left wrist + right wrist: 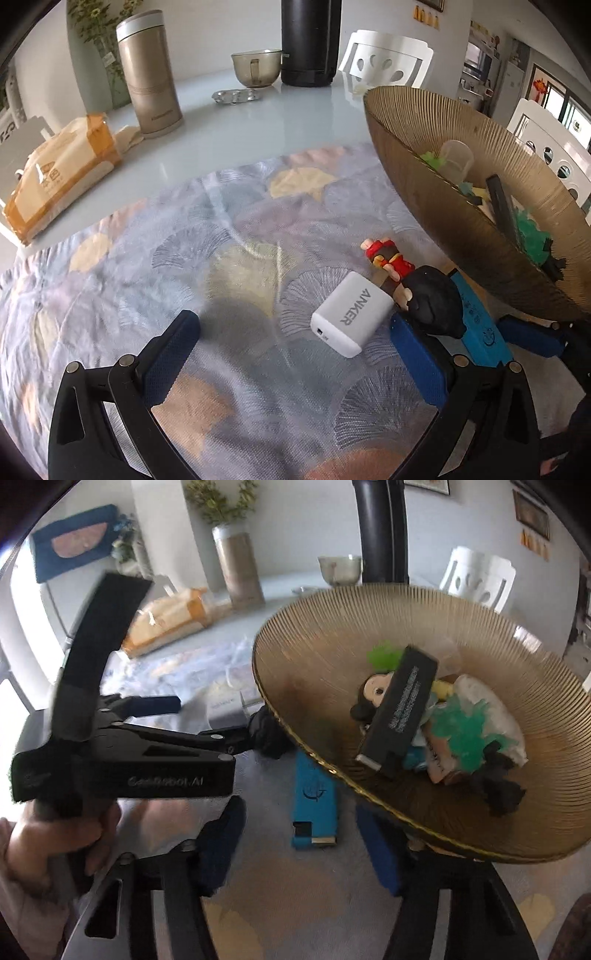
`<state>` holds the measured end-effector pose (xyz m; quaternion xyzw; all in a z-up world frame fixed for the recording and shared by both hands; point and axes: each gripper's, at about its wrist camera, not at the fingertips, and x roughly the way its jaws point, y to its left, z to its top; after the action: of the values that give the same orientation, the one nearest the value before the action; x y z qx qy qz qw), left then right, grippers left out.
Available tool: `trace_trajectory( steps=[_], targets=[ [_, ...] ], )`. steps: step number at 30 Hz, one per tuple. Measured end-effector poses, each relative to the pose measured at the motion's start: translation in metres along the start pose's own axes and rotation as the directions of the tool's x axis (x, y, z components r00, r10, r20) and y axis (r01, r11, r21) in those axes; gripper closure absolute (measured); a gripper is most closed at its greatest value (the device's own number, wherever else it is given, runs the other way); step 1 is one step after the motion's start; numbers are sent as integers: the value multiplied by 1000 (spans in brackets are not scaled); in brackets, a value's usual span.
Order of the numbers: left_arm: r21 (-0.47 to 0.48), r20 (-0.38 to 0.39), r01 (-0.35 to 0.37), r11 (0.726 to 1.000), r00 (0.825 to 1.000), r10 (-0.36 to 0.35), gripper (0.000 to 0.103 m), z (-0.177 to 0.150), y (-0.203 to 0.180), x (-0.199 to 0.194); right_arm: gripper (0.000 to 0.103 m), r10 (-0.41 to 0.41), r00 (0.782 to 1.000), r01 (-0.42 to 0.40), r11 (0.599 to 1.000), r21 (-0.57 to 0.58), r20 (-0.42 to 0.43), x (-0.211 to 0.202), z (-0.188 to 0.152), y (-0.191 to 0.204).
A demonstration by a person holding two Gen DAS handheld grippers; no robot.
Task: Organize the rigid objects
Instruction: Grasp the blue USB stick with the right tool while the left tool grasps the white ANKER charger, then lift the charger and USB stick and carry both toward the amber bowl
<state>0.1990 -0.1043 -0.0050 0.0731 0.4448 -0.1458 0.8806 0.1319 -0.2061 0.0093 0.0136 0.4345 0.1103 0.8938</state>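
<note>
A white Anker charger (351,314) lies on the patterned cloth (184,280), just inside my open left gripper (295,343), near its right finger. A toy figure (410,284) with black hair and red clothes lies behind the charger. A blue box (480,325) lies beside it, under the rim of the ribbed brown bowl (461,206). My right gripper (303,845) is open and empty, with the blue box (314,805) between its fingers. The bowl (314,672) holds a black box (402,705), a doll (373,694) and green pieces. The left gripper (155,738) shows in the right wrist view.
On the white table (240,118) stand a gold flask (147,77), a black flask (310,40), a glass cup (255,68) and a small metal dish (236,96). A tissue pack (62,173) lies at the left. White chairs (388,59) stand behind.
</note>
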Motion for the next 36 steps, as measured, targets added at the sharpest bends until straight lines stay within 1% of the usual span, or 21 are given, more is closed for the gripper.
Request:
trace_trajectory(
  steps=[2,3,4,6,7,10,12,15,18,20,21,22,23,24,25,26,27,28,31,34,36],
  targets=[
    [-1,-1,1,1000,1000,-1,0,0,0,0,55,-15,1000,15,1000,-3,1,3,4,1],
    [0,-2,-1,1000,1000,1,0,1,0,1,68,-25,1000,25,1000,2,2,2,4,0],
    [0,-2,0,1000,1000,0,0,1,0,1,75,-25,1000,25,1000,11,4,2,4,-2],
    [-2,-2,-1,1000,1000,1,0,4,0,3,76,-5,1000,5,1000,27,5,-1,3,-7],
    [-3,-3,-1,1000,1000,1,0,5,0,4,76,0,1000,0,1000,22,5,-7,-3,-6],
    [-4,-3,-2,1000,1000,2,0,6,0,5,78,-22,1000,22,1000,-3,-7,-20,-16,-6],
    [-4,-3,-2,1000,1000,2,0,6,0,5,78,-11,1000,11,1000,21,-20,-30,-26,-10],
    [-4,-3,-2,1000,1000,2,0,6,0,5,78,7,1000,-6,998,63,-6,-39,-35,-19],
    [-4,-3,-2,1000,1000,2,0,6,0,5,75,-7,1000,7,999,37,6,-33,-30,-19],
    [-4,-3,-2,1000,1000,2,0,6,0,5,66,-13,1000,13,1000,22,5,-26,-22,-15],
    [-4,-3,-2,1000,1000,2,0,6,0,5,53,-2,1000,2,1000,12,3,-24,-20,-12],
    [-4,-3,-1,1000,1000,1,0,6,0,5,46,4,1000,-4,1000,-6,-2,-23,-19,-8],
    [-4,-2,0,1000,1000,0,1,6,0,5,46,-11,1000,11,1000,-25,-6,-24,-22,-4],
    [-3,1,5,1000,1000,-5,3,6,0,4,48,-28,1000,28,999,-45,-10,-24,-22,0],
    [0,15,8,1000,1000,-8,21,6,-1,2,59,-36,999,35,997,-63,-9,-23,-22,4],
    [8,37,20,1000,999,-20,52,5,-2,-3,65,-34,999,33,996,-77,-9,-24,-23,7],
    [20,54,40,999,998,-41,66,5,-4,-6,76,-21,1000,21,996,-85,-9,-25,-23,8],
    [24,60,42,999,997,-44,71,4,-5,-8,77,11,1000,-11,996,-85,-8,-27,-26,8],
    [-12,66,30,999,997,-29,71,5,2,-8,77,98,995,-98,991,-86,-4,-31,-28,9],
    [-67,95,32,997,995,-26,71,4,13,-13,78,121,992,-118,988,-102,21,-38,-30,12],
    [-91,117,29,995,993,-18,71,2,17,-17,78,162,986,-158,983,-96,39,-48,-38,12]
  ],
)
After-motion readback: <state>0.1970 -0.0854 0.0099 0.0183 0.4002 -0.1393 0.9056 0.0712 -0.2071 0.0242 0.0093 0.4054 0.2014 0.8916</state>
